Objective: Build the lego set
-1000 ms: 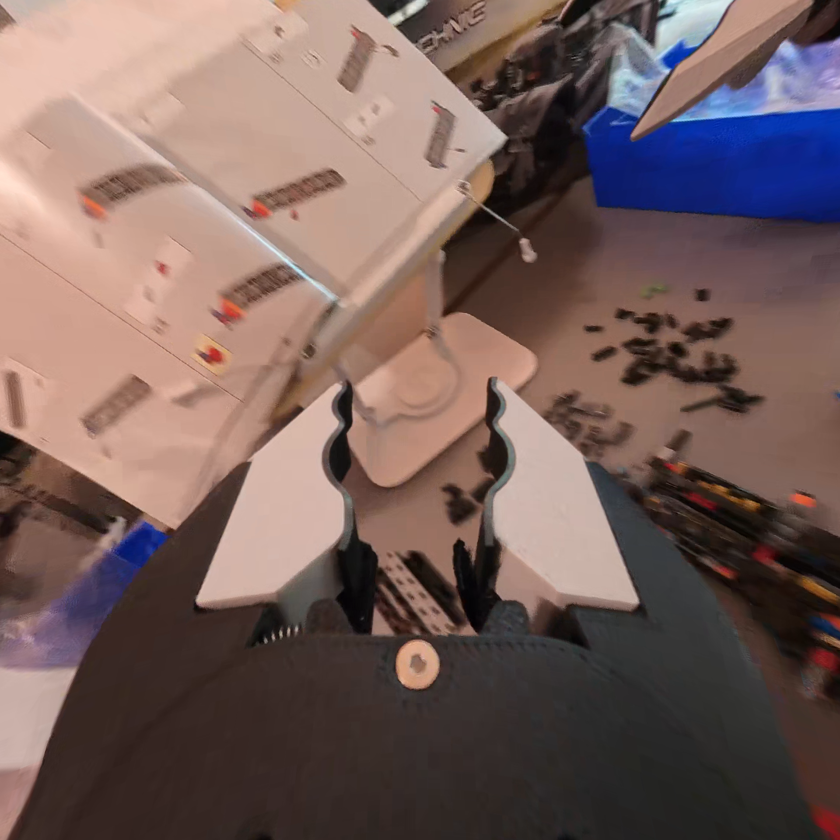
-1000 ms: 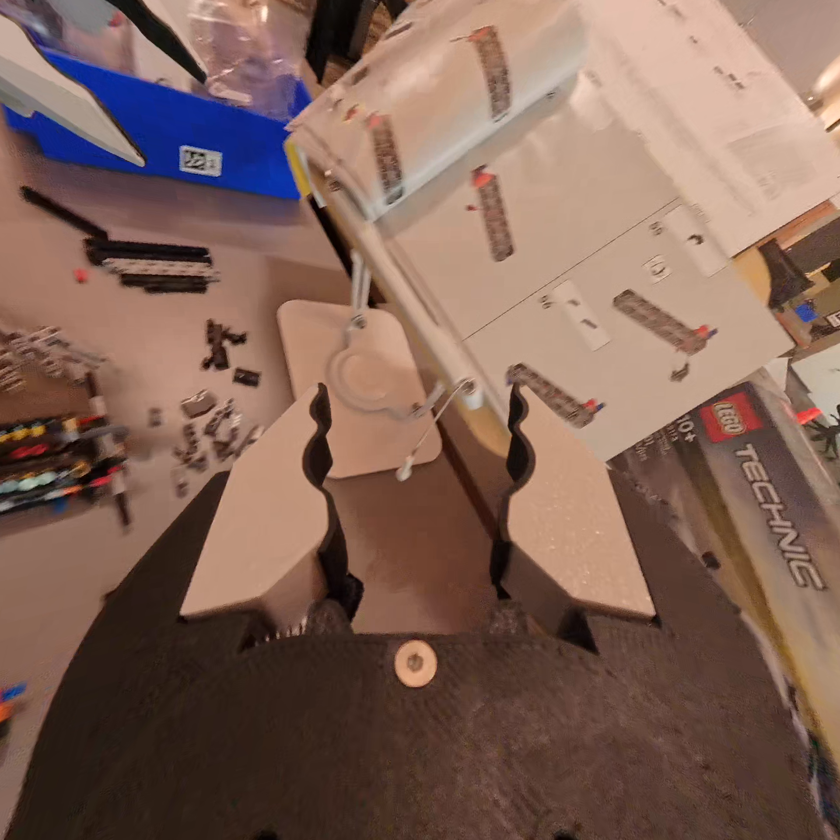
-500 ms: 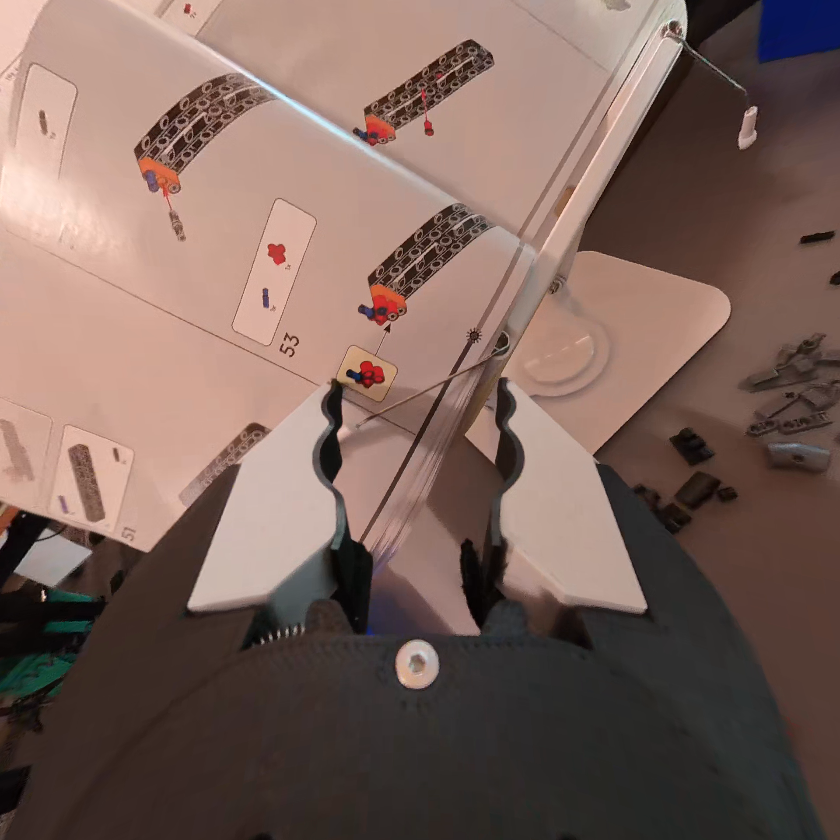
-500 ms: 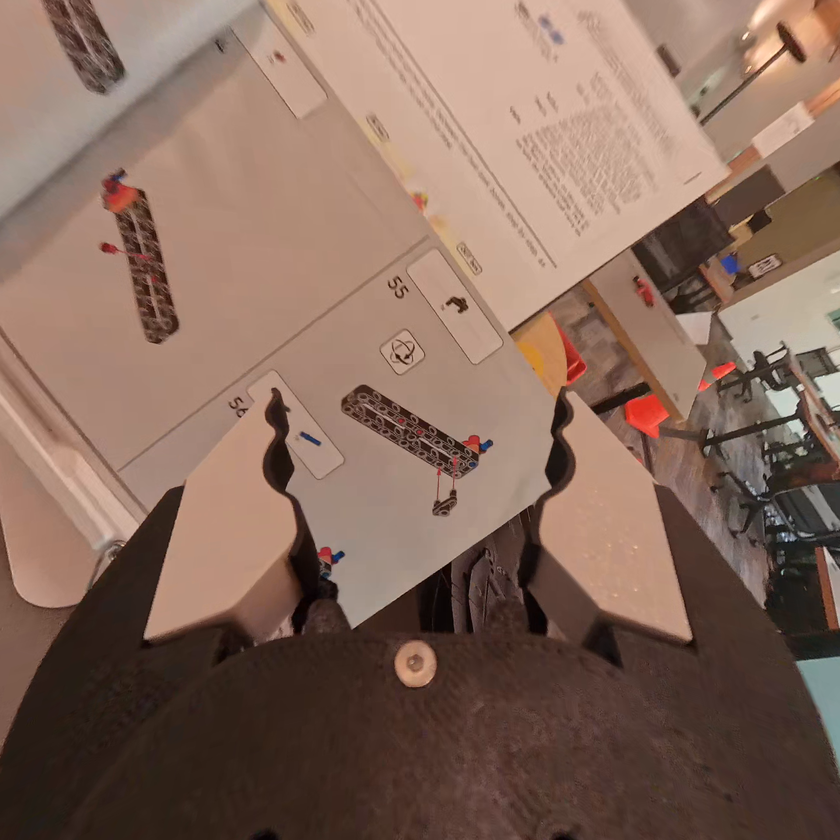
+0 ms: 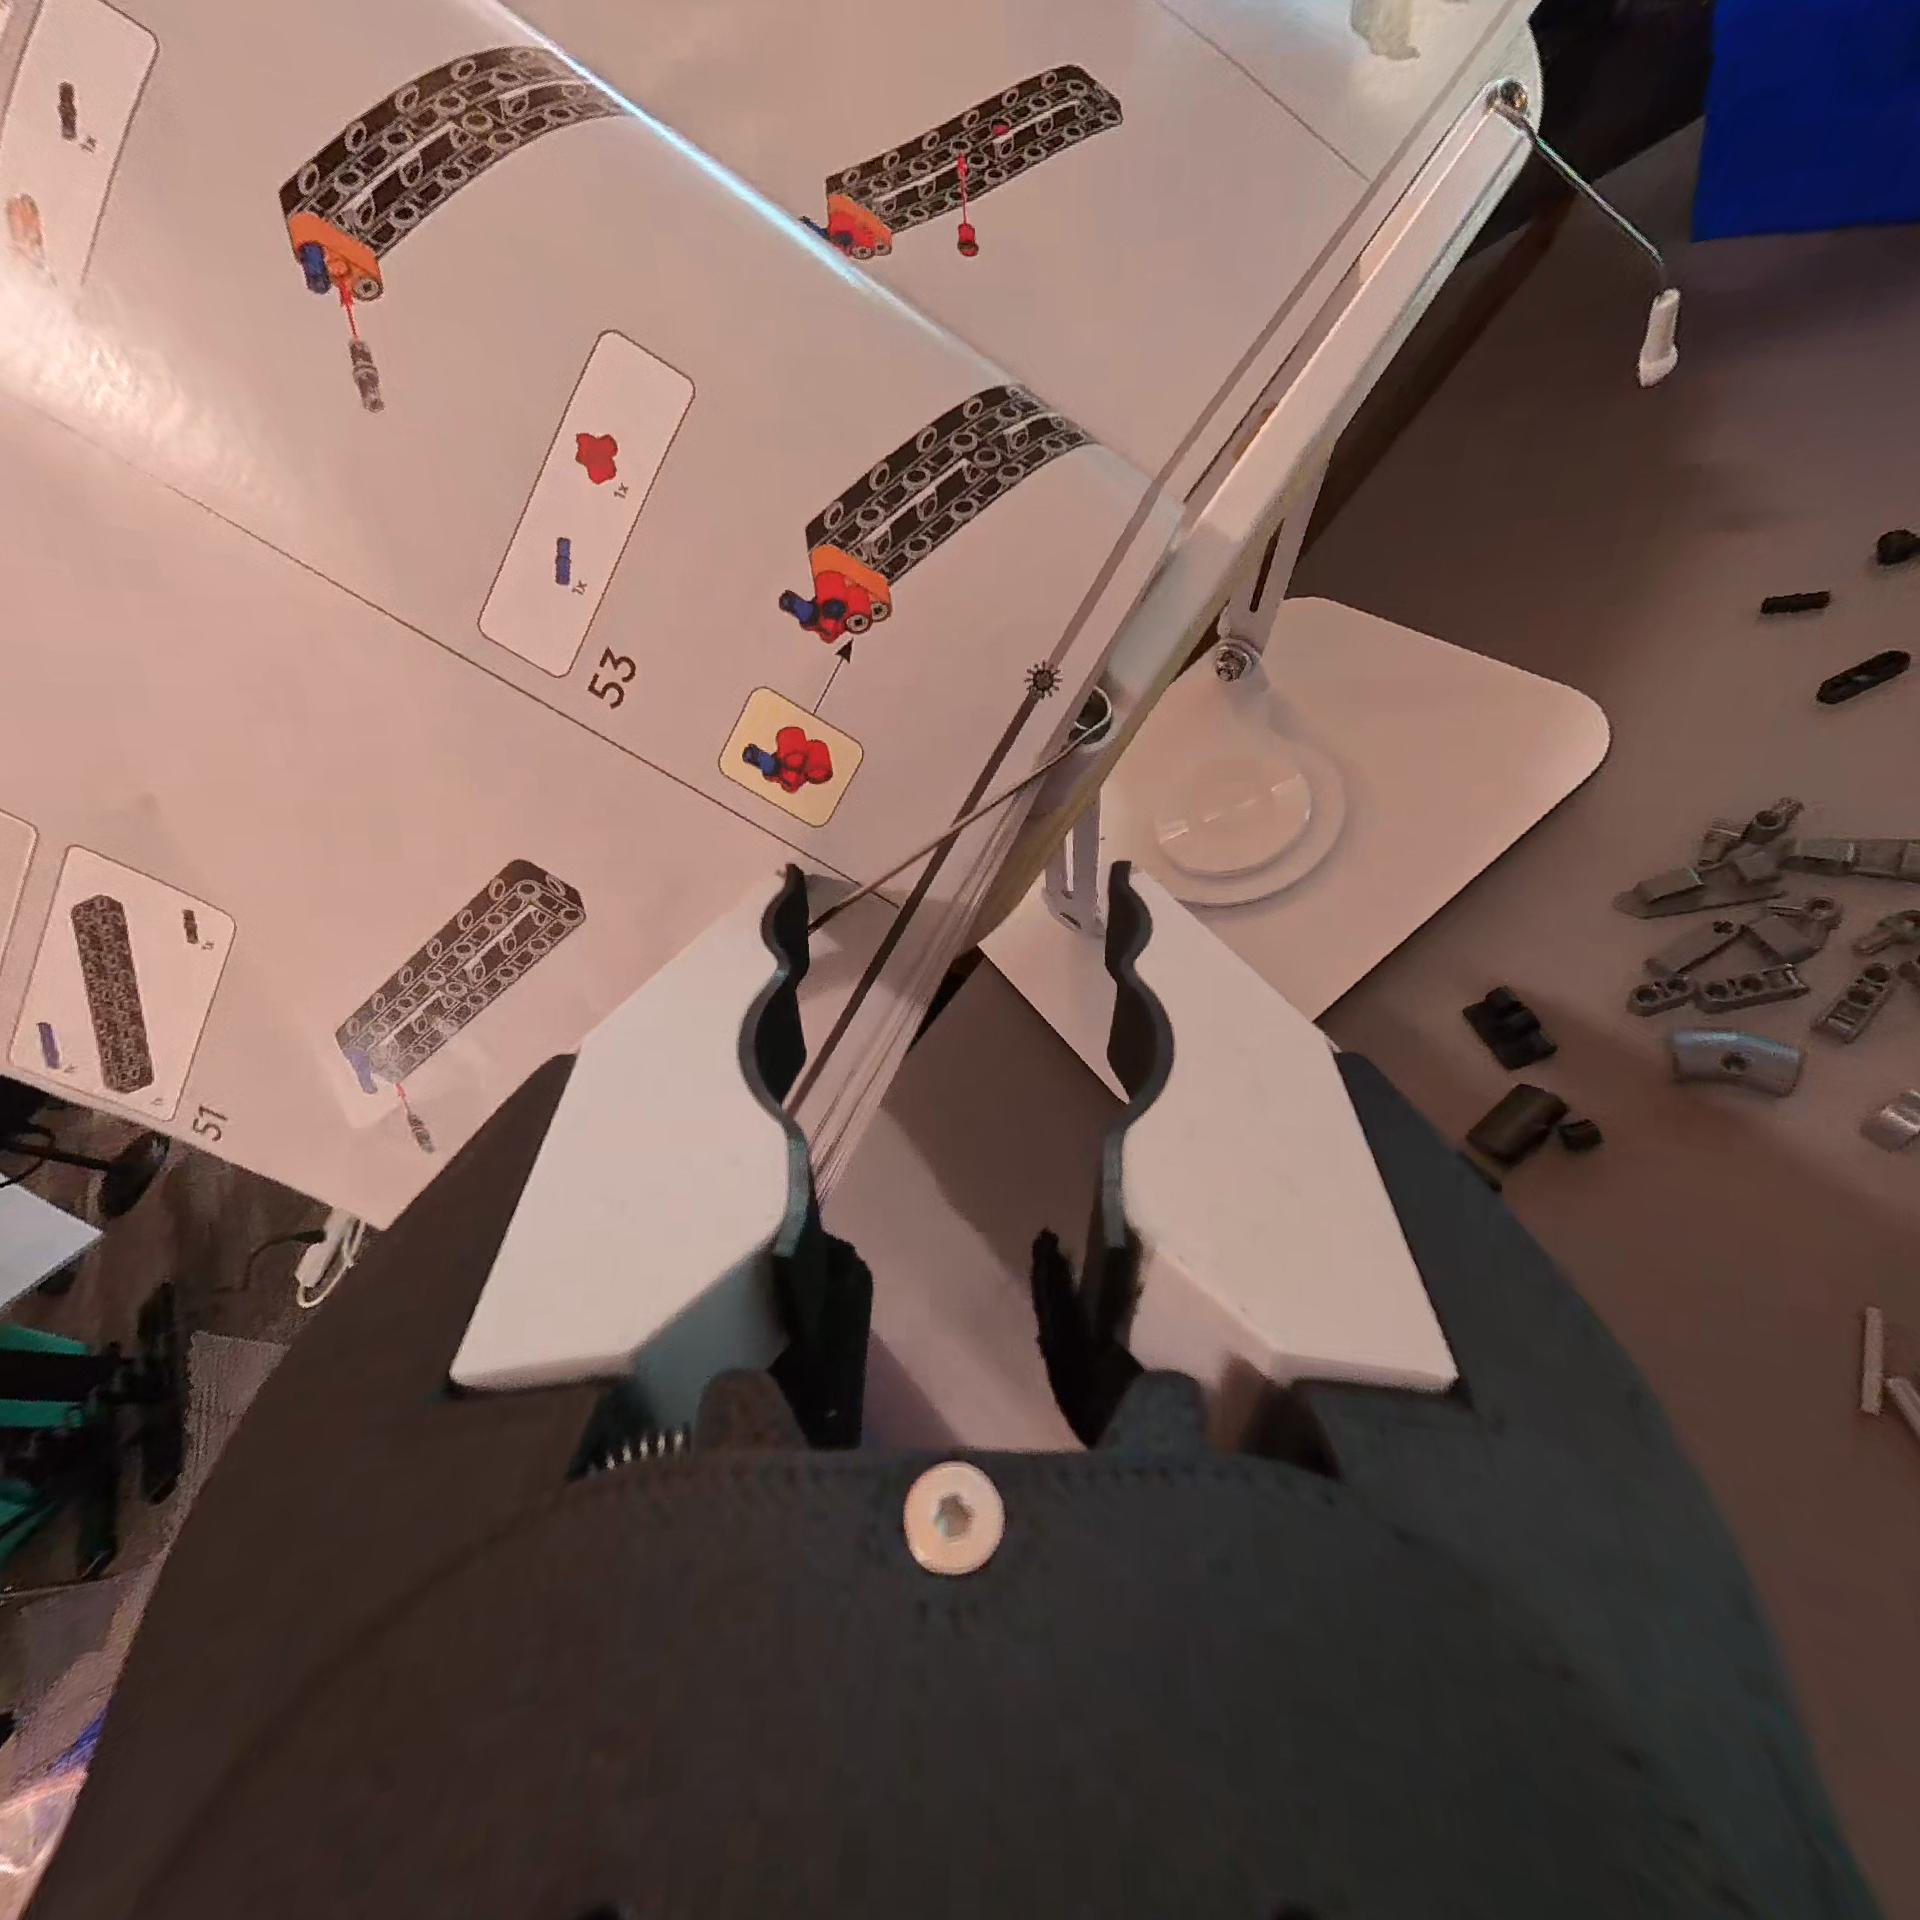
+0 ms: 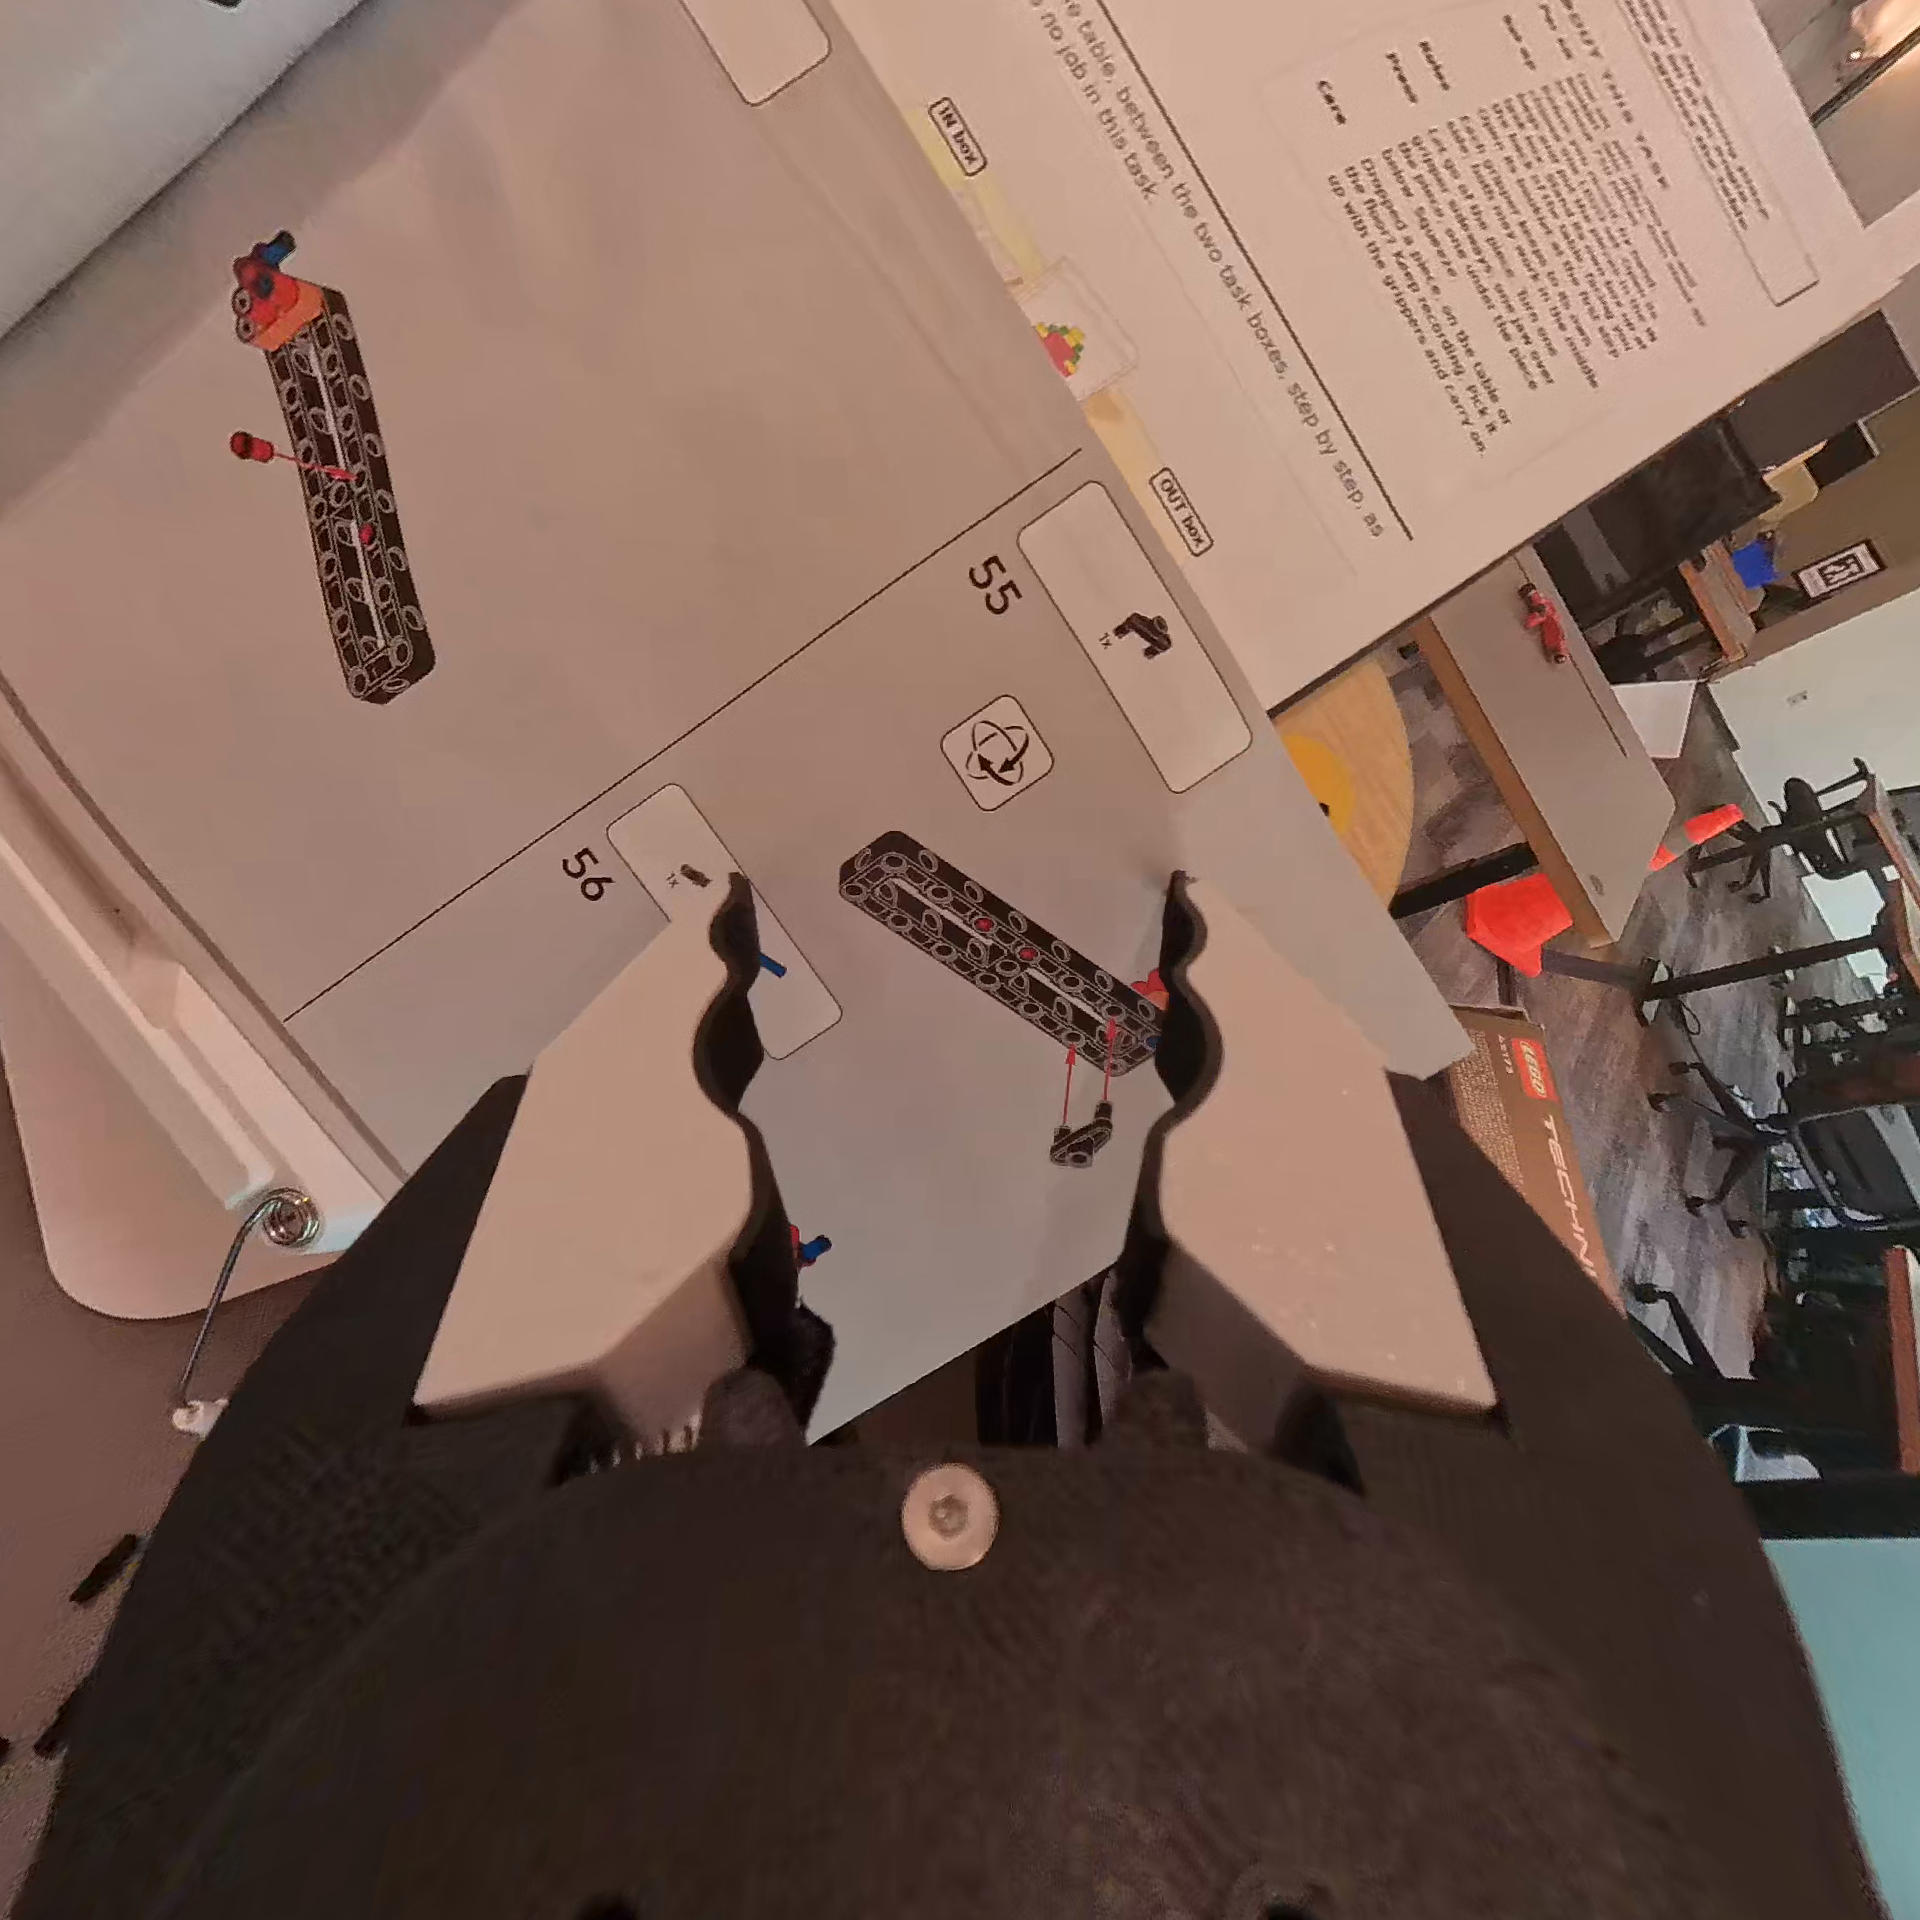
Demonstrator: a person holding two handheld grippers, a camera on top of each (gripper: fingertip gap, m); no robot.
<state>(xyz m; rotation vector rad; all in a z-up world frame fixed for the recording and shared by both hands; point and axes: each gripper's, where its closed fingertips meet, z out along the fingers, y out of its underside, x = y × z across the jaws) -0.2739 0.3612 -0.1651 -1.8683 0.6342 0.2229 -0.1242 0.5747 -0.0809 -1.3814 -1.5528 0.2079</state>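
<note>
The open instruction booklet (image 5: 436, 582) rests on a white stand (image 5: 1455, 727) and fills the left wrist view. My left gripper (image 5: 956, 894) is open and empty; the booklet's stacked page edges (image 5: 904, 997) run down between its fingers, close to the left one. In the right wrist view the booklet's right page (image 6: 644, 436) shows building steps. My right gripper (image 6: 958, 904) is open and empty, with the page's lower corner lying between its fingers. I cannot tell whether either gripper touches the paper.
Loose grey lego parts (image 5: 1745, 977) and black ones (image 5: 1507, 1029) lie on the table right of the stand. A wire page clip (image 5: 1652, 343) hangs free; another (image 6: 229, 1309) hangs at the stand's other side. A blue bin (image 5: 1808, 114), a printed sheet (image 6: 1351, 208) and the set's box (image 6: 1538, 1143) stand behind. Across from one pair of fingers to the other is roughly 30 cm.
Both grippers have swung away from the table and moved in close to the booklet, each now straddling a lower page edge. The right jaws have opened a little wider.
</note>
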